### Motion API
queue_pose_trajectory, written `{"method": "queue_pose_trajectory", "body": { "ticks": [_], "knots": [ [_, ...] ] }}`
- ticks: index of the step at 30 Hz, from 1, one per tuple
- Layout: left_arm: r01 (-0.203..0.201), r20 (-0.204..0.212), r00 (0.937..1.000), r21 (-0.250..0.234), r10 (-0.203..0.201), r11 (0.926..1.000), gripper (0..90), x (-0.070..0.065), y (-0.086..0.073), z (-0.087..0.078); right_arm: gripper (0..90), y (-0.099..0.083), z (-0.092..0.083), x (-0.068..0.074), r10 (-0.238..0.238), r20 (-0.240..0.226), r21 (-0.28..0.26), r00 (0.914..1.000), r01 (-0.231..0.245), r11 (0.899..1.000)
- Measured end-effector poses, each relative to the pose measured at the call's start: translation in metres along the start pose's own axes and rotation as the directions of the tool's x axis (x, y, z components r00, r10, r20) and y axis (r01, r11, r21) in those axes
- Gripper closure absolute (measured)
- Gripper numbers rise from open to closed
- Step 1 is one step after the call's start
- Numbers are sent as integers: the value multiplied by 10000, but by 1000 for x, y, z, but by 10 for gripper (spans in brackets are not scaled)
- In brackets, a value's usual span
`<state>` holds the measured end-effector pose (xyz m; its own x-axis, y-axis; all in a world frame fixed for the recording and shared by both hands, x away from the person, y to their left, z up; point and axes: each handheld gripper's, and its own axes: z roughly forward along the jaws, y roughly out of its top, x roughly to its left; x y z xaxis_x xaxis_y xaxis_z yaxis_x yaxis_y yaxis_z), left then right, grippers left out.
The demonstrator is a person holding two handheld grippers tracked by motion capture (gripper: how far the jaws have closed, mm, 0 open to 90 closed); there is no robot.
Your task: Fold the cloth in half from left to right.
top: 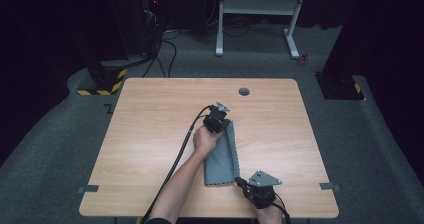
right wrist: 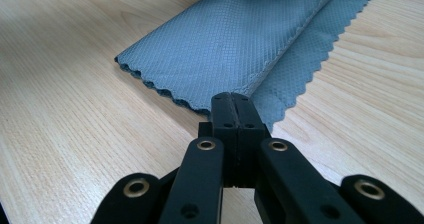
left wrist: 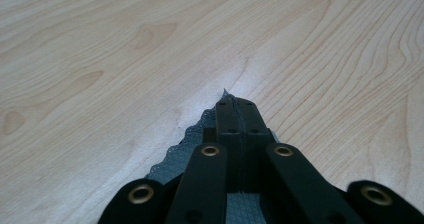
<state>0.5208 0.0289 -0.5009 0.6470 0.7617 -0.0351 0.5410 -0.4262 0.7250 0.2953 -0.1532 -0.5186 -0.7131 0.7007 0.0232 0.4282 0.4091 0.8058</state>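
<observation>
A grey cloth (top: 220,160) with scalloped edges lies folded lengthwise near the middle of the wooden table (top: 150,134). At the cloth's far end, my left gripper (top: 225,128) is shut on its far corner. In the left gripper view the jaws (left wrist: 236,104) are closed together, with the cloth (left wrist: 182,151) pinched between them and trailing back underneath. At the near right corner, my right gripper (top: 239,181) is shut on the cloth's edge. In the right gripper view its tips (right wrist: 231,100) bite the scalloped hem, and the folded cloth (right wrist: 235,39) stretches away ahead.
A round cable hole (top: 244,91) sits near the table's far edge. Small tape marks (top: 88,188) lie at the near corners. Beyond the table stand a white desk frame (top: 257,6) and a yellow-and-black striped base (top: 102,81) with cables on the grey carpet.
</observation>
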Motion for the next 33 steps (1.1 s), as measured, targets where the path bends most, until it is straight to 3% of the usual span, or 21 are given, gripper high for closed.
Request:
{"method": "queue_pose_trajectory", "body": {
  "ticks": [6,15,16,18,22,26,29,33],
  "knots": [
    [-132,99,9999,36,132,9999,900,-7,1,7,900,-3,-2,1,-127,158,147,9998,124,9998],
    [-294,-65,9995,57,294,9996,897,-10,1,14,900,-3,-2,-3,136,203,133,9997,-139,9998],
    [-259,-86,9996,36,260,9997,887,-10,1,14,900,-4,-2,-3,128,213,172,9997,-132,9998],
    [-17,-132,9999,104,19,9999,766,-8,1,13,896,-5,-2,-5,247,245,167,9994,-252,9995],
    [233,-173,9996,-92,-235,9997,627,-5,1,0,811,-6,-8,-13,643,486,-73,9967,-640,9979],
    [465,-317,9983,-471,-480,9978,545,2,-3,-27,798,-1,-13,-26,928,585,-365,9940,-908,9952],
    [439,-369,9982,-707,-466,9965,511,4,-14,-49,799,9,-8,-34,787,585,-366,9952,-766,9964],
    [321,-321,9989,-635,-342,9975,494,2,-37,-67,798,27,10,-42,418,428,-95,9982,-414,9991]
  ]
}}
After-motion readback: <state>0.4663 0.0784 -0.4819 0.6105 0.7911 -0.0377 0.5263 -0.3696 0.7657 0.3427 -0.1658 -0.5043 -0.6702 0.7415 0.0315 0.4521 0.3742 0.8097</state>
